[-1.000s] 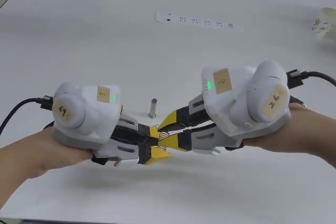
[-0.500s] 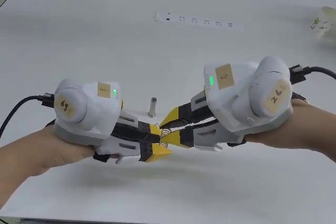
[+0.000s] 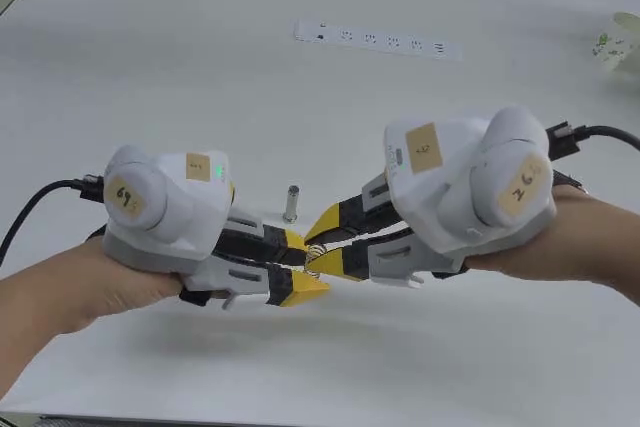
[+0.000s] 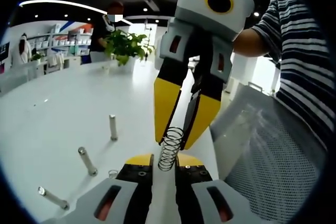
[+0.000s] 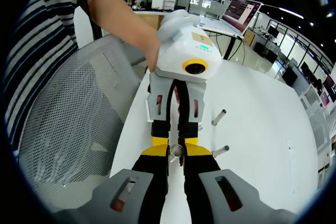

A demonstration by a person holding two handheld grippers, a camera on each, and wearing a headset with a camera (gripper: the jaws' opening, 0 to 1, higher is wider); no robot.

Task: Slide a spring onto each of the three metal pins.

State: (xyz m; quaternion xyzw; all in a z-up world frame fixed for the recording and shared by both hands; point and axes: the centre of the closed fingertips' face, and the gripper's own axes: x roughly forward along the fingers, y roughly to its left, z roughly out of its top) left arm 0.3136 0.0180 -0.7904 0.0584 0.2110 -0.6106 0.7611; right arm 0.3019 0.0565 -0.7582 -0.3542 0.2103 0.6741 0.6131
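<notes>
Pins share the white workbench (image 3: 150, 77) with little else: a power strip (image 3: 375, 42) lies at the far side. In the head view an upright pin (image 3: 291, 204) stands just beyond the gripper tips, and the gripper bodies hide the bench to either side of it. The left gripper view shows the far pin (image 4: 113, 127), the middle pin (image 4: 87, 161) and the near pin (image 4: 52, 198) spaced apart, with a small loose coil (image 4: 113, 173) just beside the middle one. The left gripper (image 4: 164, 161) and right gripper (image 5: 177, 153) meet tip to tip above the near part of the bench. Each has its jaws drawn in to a narrow gap, pinching one end of the spring (image 4: 170, 148). The spring's middle bridges the yellow tips, clear of the bench and of the pins.
</notes>
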